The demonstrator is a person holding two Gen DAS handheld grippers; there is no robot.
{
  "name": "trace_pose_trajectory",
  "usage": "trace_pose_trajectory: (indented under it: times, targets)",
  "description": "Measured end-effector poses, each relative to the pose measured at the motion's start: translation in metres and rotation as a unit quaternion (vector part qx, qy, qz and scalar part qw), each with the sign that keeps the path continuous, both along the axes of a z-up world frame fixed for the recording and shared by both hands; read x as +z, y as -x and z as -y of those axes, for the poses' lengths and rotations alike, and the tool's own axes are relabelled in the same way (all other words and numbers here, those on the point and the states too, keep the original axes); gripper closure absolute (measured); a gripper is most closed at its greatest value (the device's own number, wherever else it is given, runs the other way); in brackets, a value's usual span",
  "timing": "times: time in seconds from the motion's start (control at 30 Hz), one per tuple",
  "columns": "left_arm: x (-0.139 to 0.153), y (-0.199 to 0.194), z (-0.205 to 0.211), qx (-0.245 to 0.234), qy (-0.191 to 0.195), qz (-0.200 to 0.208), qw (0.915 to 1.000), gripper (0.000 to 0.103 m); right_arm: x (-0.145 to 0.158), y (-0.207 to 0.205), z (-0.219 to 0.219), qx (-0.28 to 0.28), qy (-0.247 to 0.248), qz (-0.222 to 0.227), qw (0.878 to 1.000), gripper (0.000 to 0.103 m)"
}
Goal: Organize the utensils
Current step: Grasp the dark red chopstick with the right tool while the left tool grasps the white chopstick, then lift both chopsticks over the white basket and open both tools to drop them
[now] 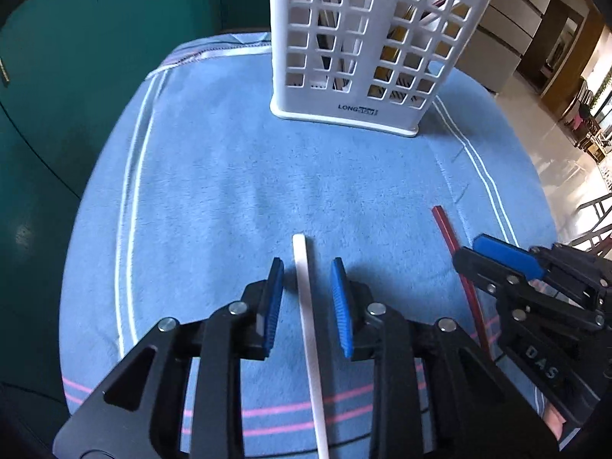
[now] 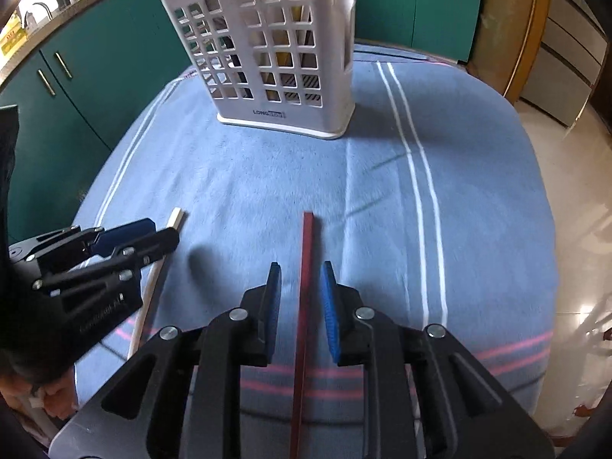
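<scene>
A white chopstick [image 1: 306, 290] lies on the blue towel [image 1: 229, 191], running between the open blue pads of my left gripper [image 1: 308, 267], with gaps on both sides. A dark red chopstick [image 2: 305, 287] lies between the open pads of my right gripper [image 2: 300, 267], not clamped. The white lattice utensil basket [image 1: 363, 46] stands upright at the far side of the towel and holds several utensils; it also shows in the right wrist view [image 2: 275, 53]. The right gripper [image 1: 493, 256] and red chopstick [image 1: 447, 229] appear at the right of the left wrist view.
The towel [image 2: 382, 191] covers a small round table. Teal cabinets [image 1: 95, 57] stand behind and to the left. Tiled floor [image 2: 573, 210] lies off the table's right edge. The left gripper [image 2: 126, 244] and white chopstick [image 2: 176, 218] show at the left of the right wrist view.
</scene>
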State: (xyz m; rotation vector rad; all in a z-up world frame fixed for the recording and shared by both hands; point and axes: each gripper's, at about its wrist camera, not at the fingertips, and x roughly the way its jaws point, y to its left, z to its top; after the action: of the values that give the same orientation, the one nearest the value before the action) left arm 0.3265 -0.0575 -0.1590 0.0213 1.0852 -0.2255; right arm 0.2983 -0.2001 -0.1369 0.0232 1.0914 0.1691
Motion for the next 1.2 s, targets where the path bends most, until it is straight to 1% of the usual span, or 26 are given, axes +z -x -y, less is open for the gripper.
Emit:
trace_pose_trajectory:
  times: [0.17,0.37,0.47,0.57,0.6,0.63,0.67,0.7,0.77,0.83,0.93,1.0,1.03,1.1,1.2]
  targets:
    - [-0.001,-0.007,0.003,0.000,-0.006,-0.005,1.0000,0.077,-0.009,-0.019,0.000,0.006,0.019,-0.017,1.000,0.082]
    - [-0.002,-0.010,0.007,-0.007,-0.023,-0.007,0.9997,0.077,-0.010,-0.038,-0.001,0.017,0.037,-0.026,0.999,0.082]
    - [-0.002,-0.009,0.008,-0.009,-0.026,-0.007,0.9996,0.077,-0.011,-0.040,-0.005,0.023,0.050,-0.027,0.998,0.082]
    - [-0.002,-0.007,0.009,-0.009,-0.030,-0.005,0.9995,0.077,-0.011,-0.041,-0.006,0.024,0.052,-0.027,0.998,0.082]
    - [-0.003,-0.006,0.009,-0.008,-0.030,-0.005,0.9995,0.079,-0.012,-0.041,-0.006,0.023,0.051,-0.026,0.998,0.082]
    - [-0.003,-0.005,0.008,-0.004,-0.033,-0.002,0.9995,0.086,-0.012,-0.041,-0.006,0.021,0.050,-0.026,0.998,0.083]
    - [-0.003,-0.005,0.008,-0.001,-0.035,0.000,0.9994,0.090,-0.012,-0.040,-0.007,0.021,0.048,-0.025,0.998,0.091]
    - [-0.003,-0.004,0.007,-0.001,-0.028,-0.001,0.9996,0.095,-0.013,-0.039,-0.007,0.022,0.046,-0.026,0.998,0.095]
    - [-0.002,-0.002,0.003,-0.001,-0.011,-0.005,0.9999,0.096,-0.013,-0.039,-0.010,0.020,0.040,-0.024,0.999,0.096]
    - [0.000,0.003,0.002,0.001,-0.004,-0.002,1.0000,0.097,-0.013,-0.034,-0.011,0.018,0.035,-0.024,0.999,0.096]
    - [0.010,0.007,-0.002,0.006,0.007,0.010,0.9999,0.097,0.000,-0.023,-0.006,0.015,0.034,-0.008,0.999,0.096]
    - [0.024,0.011,-0.005,0.011,0.018,0.023,0.9995,0.097,0.016,-0.013,-0.004,0.013,0.034,0.014,0.999,0.096]
    - [0.032,0.014,-0.007,0.011,0.023,0.032,0.9992,0.097,0.022,-0.010,-0.003,0.013,0.032,0.022,0.999,0.096]
    - [0.051,0.021,-0.011,0.012,0.030,0.053,0.9981,0.097,0.045,0.001,0.000,0.014,0.027,0.049,0.998,0.096]
    - [0.087,0.032,-0.015,0.009,0.043,0.096,0.9944,0.097,0.078,0.018,0.007,0.014,0.019,0.090,0.996,0.096]
